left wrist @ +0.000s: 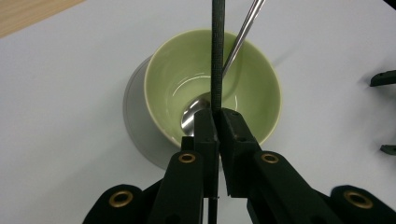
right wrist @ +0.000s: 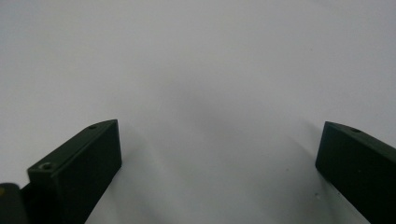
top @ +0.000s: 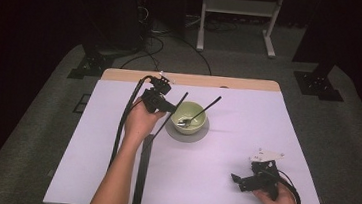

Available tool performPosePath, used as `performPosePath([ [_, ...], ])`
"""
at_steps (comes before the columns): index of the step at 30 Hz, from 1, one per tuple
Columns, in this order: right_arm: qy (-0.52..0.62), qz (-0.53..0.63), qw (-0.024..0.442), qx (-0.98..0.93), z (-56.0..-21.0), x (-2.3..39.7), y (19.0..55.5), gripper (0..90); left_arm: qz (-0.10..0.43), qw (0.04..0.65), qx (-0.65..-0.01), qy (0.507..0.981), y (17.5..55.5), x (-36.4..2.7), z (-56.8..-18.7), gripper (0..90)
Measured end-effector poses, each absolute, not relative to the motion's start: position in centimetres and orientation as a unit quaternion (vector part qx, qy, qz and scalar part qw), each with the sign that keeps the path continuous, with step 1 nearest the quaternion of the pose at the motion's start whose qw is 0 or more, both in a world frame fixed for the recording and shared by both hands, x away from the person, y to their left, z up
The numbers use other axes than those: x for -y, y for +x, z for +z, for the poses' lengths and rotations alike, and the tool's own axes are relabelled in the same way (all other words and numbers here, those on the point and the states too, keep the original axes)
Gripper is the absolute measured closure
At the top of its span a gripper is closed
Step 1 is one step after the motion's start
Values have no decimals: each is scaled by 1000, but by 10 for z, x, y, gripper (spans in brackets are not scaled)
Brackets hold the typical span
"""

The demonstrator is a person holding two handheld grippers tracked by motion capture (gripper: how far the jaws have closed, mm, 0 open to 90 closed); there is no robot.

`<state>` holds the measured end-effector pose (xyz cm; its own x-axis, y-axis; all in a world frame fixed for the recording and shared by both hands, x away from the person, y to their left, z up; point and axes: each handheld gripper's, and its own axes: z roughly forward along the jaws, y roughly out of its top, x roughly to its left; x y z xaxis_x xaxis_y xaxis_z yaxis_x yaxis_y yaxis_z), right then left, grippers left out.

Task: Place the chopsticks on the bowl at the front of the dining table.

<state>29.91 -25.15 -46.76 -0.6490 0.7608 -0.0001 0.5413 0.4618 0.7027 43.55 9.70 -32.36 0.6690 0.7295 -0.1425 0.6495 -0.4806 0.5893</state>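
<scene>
While the thin black rod crosses above the green bowl, we see the left hand-held gripper clamped tight on it. A metal spoon rests inside the bowl, which sits on a grey coaster. Our right hand-held gripper hovers near the table's front edge, jaws wide apart.

High view looks down and forward over the surface; left tool view sits close above the green bowl — shared by both.

Grey carpet floor, white frame, dark walls behind.
</scene>
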Motion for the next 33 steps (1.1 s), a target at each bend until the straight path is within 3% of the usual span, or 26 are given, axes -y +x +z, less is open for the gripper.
performPosePath([
  [33,387,345,160,-840,-468,251,299,0,33,309,-404,860,477,-55,-329,857],
])
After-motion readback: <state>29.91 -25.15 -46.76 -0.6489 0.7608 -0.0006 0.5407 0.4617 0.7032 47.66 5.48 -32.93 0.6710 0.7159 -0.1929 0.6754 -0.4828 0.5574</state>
